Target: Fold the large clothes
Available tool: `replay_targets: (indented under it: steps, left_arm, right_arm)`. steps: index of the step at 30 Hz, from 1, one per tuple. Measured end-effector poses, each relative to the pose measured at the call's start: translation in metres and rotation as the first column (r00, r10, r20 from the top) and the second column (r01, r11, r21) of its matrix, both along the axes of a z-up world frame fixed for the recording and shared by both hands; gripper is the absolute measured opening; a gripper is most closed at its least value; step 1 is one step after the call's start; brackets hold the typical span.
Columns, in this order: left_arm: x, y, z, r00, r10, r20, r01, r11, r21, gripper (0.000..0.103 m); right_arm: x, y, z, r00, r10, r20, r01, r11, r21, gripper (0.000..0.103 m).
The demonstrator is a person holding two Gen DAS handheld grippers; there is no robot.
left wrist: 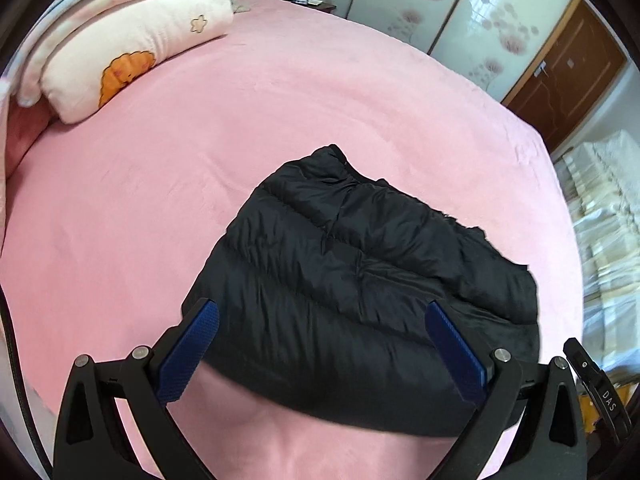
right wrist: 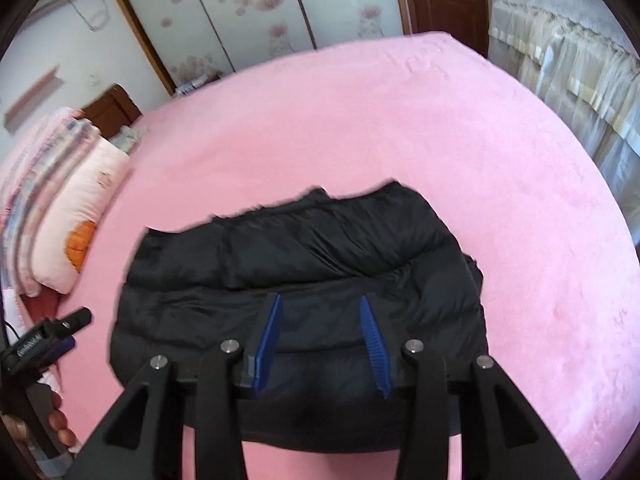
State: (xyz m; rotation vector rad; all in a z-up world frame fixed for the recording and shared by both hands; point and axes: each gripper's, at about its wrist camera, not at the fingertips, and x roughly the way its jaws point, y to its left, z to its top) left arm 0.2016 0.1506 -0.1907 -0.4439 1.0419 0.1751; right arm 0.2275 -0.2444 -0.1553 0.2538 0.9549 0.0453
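A black puffer jacket [left wrist: 360,280], folded into a compact bundle, is seen lying on a pink bed [left wrist: 280,120], near the edge closest to the cameras. In the left wrist view, the left gripper [left wrist: 324,308] is held just above the jacket's near edge with its blue-padded fingers [left wrist: 188,352] spread wide; nothing is gripped between them, and most of the bundle is framed in the gap and beyond it. In the right wrist view, the jacket [right wrist: 300,292] is shown directly ahead of and beneath the right gripper [right wrist: 320,300], whose blue fingers [right wrist: 268,344] are parted partway over the quilted fabric; no fabric is seen pinched between them. The left gripper [right wrist: 68,324] is glimpsed at the left edge of that view, beside the jacket. A stack of folded bedding [left wrist: 132,40] is piled at the head of the bed. Flowered sliding wardrobe doors [left wrist: 400,0] and a brown door [left wrist: 568,68] are visible behind the bed, and a pale frilled cover [right wrist: 568,72] is draped to the right.
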Motion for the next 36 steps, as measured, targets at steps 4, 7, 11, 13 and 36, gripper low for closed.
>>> replay_targets:
  steps: [4,7,11,13,36]
  left_arm:
    - [-0.02,0.0,0.017,1.0,-0.01,0.019,0.01,0.999,-0.036,0.103]
    - [-0.031,0.001,0.024,0.999,-0.023,0.026,0.024,0.999,-0.047,0.103]
    - [-0.044,0.006,0.016,0.999,-0.032,0.021,0.035,0.992,-0.124,0.103]
    - [-0.051,0.009,0.008,0.999,-0.025,0.025,0.029,0.986,-0.163,0.103]
    - [-0.059,0.063,-0.208,0.974,0.227,-0.008,-0.168,0.697,-0.697,0.102]
  right_arm:
    - [-0.01,0.011,0.026,0.998,0.019,0.056,-0.021,0.999,0.04,0.041]
    - [-0.019,0.023,0.039,0.994,0.061,0.093,-0.063,0.998,0.023,0.041]
    - [-0.025,0.039,0.043,0.992,0.095,0.087,-0.092,0.995,-0.031,0.041]
    - [-0.029,0.045,0.041,0.992,0.09,0.083,-0.086,0.995,-0.056,0.041]
    - [-0.052,0.123,-0.065,0.956,0.259,0.136,-0.228,0.951,-0.207,0.003]
